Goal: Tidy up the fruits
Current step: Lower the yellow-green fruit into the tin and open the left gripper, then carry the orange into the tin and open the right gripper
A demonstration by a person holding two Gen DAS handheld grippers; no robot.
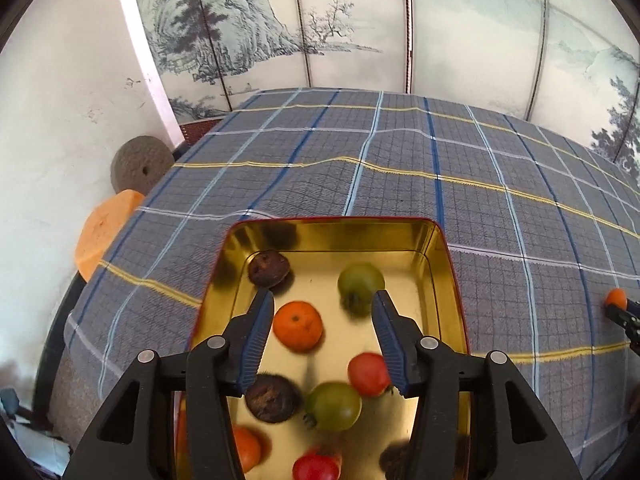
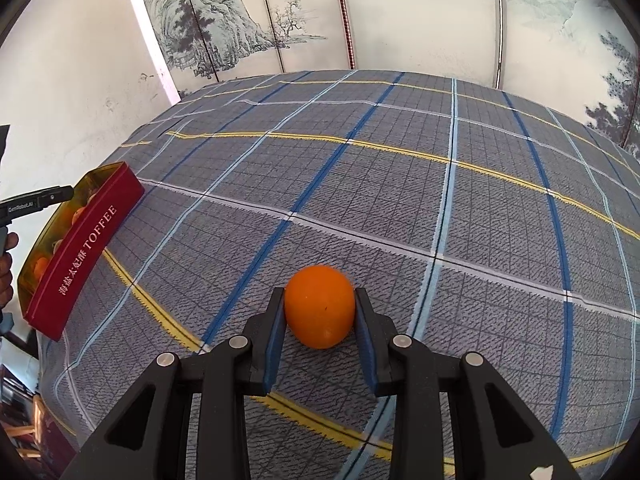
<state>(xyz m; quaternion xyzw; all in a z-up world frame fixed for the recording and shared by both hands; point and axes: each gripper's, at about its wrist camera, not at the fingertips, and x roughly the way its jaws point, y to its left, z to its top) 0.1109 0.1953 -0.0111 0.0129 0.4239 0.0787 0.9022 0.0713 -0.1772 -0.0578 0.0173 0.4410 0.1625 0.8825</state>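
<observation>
Fruit already fills most of the gold-lined rectangular metal tin with red outer walls (image 1: 442, 264), and that tin is your anchor for everything else. Your left gripper (image 1: 322, 320) hangs directly above the tin with its jaws parted and nothing between the blue pads, so it reads as having let go of a piece rather than reaching for one; the small round orange tangerine (image 1: 298, 325) lies loose on the tin's floor just below the left pad, with green, red and dark brown round fruits scattered around it. Your right gripper (image 2: 320, 312) sits well to the right of the tin on the grey plaid tablecloth (image 2: 400, 184), its pads pressed against both sides of a smooth round orange fruit (image 2: 320, 306) that appears to rest on the cloth. That fruit is gripped low and square, probably so you can carry it across to the tin without it rolling out.
</observation>
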